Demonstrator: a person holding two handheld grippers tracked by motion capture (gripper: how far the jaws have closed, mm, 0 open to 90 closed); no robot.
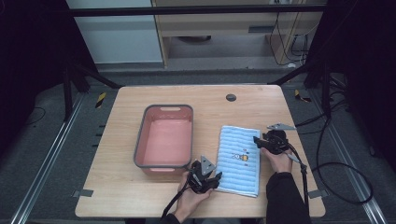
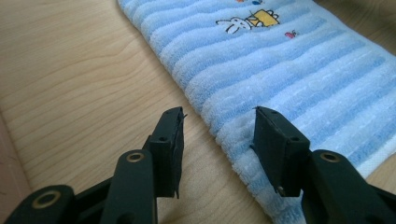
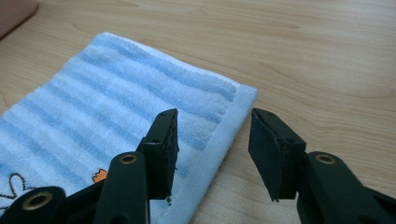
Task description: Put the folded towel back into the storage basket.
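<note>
A light blue striped towel (image 1: pixel 239 158) with a small cartoon print lies flat on the wooden table (image 1: pixel 116 186), right of centre. My left gripper (image 1: pixel 208 178) is open at the towel's near left corner; in the left gripper view its jaws straddle the towel (image 2: pixel 280 70) edge, one on the wood and one over the cloth. My right gripper (image 1: pixel 259 141) is open at the towel's right edge near the far corner; in the right gripper view the hem of the towel (image 3: pixel 140 93) runs between the jaws.
A pink basin with a grey rim (image 1: pixel 139 140) stands left of the towel, close to my left hand. A round black grommet (image 1: pixel 230 97) sits near the table's far edge. Cables (image 1: pixel 341 182) trail off the table's right side.
</note>
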